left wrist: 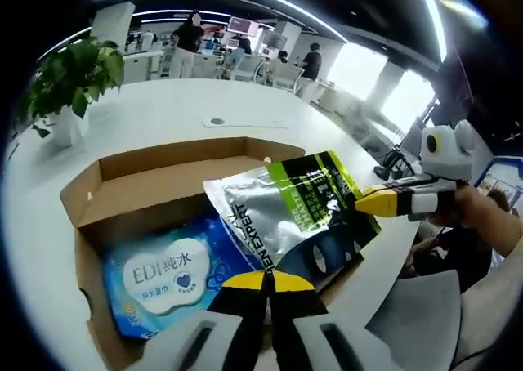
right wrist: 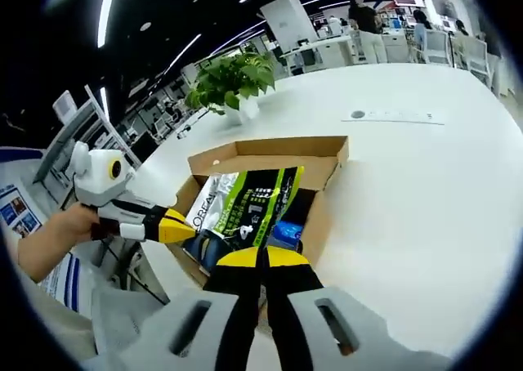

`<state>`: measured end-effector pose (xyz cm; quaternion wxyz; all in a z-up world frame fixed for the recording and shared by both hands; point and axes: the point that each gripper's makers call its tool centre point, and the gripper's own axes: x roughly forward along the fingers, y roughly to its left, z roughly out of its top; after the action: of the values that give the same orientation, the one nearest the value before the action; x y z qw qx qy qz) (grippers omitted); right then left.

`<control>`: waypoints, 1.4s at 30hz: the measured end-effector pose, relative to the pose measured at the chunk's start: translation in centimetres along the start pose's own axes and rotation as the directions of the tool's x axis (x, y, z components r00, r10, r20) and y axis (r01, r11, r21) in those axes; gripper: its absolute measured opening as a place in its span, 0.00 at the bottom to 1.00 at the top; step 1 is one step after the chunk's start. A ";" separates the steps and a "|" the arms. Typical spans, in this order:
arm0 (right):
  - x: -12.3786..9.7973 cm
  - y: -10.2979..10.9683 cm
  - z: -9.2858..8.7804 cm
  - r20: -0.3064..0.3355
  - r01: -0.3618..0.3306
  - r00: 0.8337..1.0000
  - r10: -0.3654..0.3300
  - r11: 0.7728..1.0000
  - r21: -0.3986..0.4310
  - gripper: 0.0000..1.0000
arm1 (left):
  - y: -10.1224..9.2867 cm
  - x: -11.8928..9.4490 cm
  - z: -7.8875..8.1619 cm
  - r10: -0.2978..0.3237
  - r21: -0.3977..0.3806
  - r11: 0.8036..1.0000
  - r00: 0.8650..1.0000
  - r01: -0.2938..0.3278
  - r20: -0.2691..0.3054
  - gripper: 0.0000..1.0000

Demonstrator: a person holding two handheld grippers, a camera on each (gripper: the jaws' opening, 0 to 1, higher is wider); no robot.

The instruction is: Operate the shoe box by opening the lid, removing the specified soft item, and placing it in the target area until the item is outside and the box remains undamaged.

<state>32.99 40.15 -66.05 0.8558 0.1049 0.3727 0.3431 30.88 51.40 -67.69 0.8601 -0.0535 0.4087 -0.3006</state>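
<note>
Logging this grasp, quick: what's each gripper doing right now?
Left gripper: shut on the silver-green sachet.
Right gripper: shut on the same sachet, above the open shoe box.

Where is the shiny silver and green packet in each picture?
Left gripper view: the silver and green packet lies right of centre, over the box's right side, above the left gripper.
Right gripper view: the packet is in the middle, inside the box, just above the right gripper.
Shared landmark: the potted plant on the white table beyond the box.
</note>
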 end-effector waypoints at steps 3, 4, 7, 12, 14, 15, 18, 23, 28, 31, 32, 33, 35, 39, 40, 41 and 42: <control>-0.7 -0.9 0.1 0.004 0.015 1.000 -0.016 1.000 0.022 0.00 | -0.8 0.6 0.5 -0.010 0.006 1.000 1.000 0.010 0.002 0.00; -0.9 -1.2 0.2 0.008 0.019 1.000 -0.019 0.999 0.025 0.00 | -1.2 0.9 0.8 -0.012 0.006 1.000 1.000 0.012 0.002 0.00; -1.7 -2.2 0.4 0.012 0.023 1.000 -0.024 0.998 0.056 0.00 | -1.8 1.6 1.2 -0.017 0.012 1.000 1.000 0.017 -0.002 0.00; -2.8 -3.7 0.7 0.023 0.034 0.999 -0.036 0.996 0.082 0.00 | -3.0 2.6 2.0 -0.040 0.015 0.999 0.999 0.040 0.002 0.00; -3.2 -4.2 0.8 0.025 0.040 0.999 -0.042 0.996 0.085 0.00 | -3.3 3.0 2.3 -0.046 0.019 0.999 0.999 0.046 0.001 0.00; -3.4 -4.4 0.8 0.025 0.042 0.999 -0.044 0.995 0.086 0.00 | -3.5 3.3 2.5 -0.049 0.025 0.998 0.999 0.049 -0.001 0.00; -4.0 -5.2 0.9 0.027 0.049 0.998 -0.052 0.994 0.095 0.00 | -4.0 3.9 2.9 -0.060 0.033 0.998 0.998 0.060 -0.004 0.00; -5.0 -6.6 1.2 0.041 0.056 0.997 -0.062 0.989 0.133 0.00 | -5.4 5.1 3.3 -0.075 0.040 0.996 0.997 0.076 -0.009 0.00; -6.1 -8.1 1.1 0.043 0.079 0.995 -0.086 0.986 0.145 0.00 | -6.8 6.2 3.5 -0.094 0.049 0.994 0.995 0.095 -0.017 0.00; -6.8 -9.0 1.0 0.047 0.094 0.994 -0.103 0.983 0.156 0.00 | -7.8 7.0 3.6 -0.106 0.058 0.993 0.994 0.107 -0.026 0.00; -7.0 -9.3 1.0 0.047 0.099 0.993 -0.107 0.983 0.157 0.00 | -8.0 7.3 3.7 -0.109 0.062 0.992 0.994 0.111 -0.028 0.00; -7.2 -9.7 1.0 0.048 0.103 0.993 -0.112 0.982 0.159 0.00 | -8.1 7.5 3.7 -0.111 0.065 0.991 0.993 0.113 -0.030 0.00; -7.5 -10.2 0.9 0.049 0.111 0.991 -0.121 0.979 0.170 0.00 | -8.7 8.0 3.8 -0.121 0.071 0.990 0.992 0.123 -0.036 0.00; -7.9 -11.4 0.7 0.051 0.129 0.989 -0.141 0.974 0.188 0.00 | -9.5 9.0 4.1 -0.133 0.078 0.988 0.990 0.136 -0.046 0.00; -7.9 -11.8 0.5 0.048 0.138 0.988 -0.150 0.972 0.192 0.00 | -9.6 9.2 4.2 -0.135 0.081 0.987 0.990 0.138 -0.049 0.00; -7.9 -12.3 0.3 0.046 0.146 0.986 -0.158 0.970 0.193 0.00 | -9.7 9.4 4.3 -0.137 0.084 0.987 0.989 0.141 -0.052 0.00; -7.9 -12.6 0.1 0.042 0.152 0.986 -0.163 0.969 0.197 0.00 | -9.9 9.6 4.4 -0.138 0.090 0.986 0.989 0.142 -0.056 0.00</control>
<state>35.67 25.61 -66.97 0.8766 0.1674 0.3862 0.2331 34.14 37.28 -67.91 0.8280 -0.0345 0.4107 -0.3803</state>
